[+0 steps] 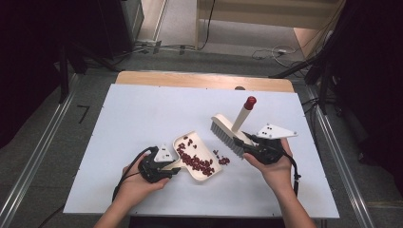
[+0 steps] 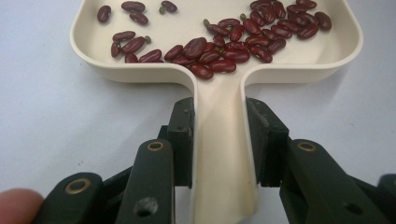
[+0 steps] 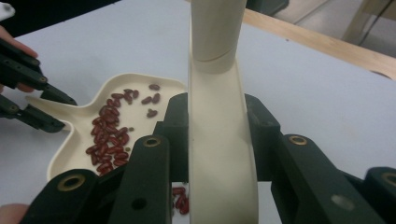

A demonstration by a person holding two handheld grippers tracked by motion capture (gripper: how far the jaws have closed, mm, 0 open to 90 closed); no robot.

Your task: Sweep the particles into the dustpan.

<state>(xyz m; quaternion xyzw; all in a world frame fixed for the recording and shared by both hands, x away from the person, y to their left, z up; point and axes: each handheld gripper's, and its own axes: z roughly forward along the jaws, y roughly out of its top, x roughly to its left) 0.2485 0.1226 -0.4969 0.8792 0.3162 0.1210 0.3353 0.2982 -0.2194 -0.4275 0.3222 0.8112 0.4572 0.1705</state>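
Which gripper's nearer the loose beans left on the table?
Right. The loose beans lie just off the dustpan's open edge, beside the brush that the right gripper holds. The left gripper is across the pan, clamped on its handle.

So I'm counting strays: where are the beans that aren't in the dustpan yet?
In the high view, the loose beans lie on the white table, right of centre, between the dustpan's open edge and the brush.
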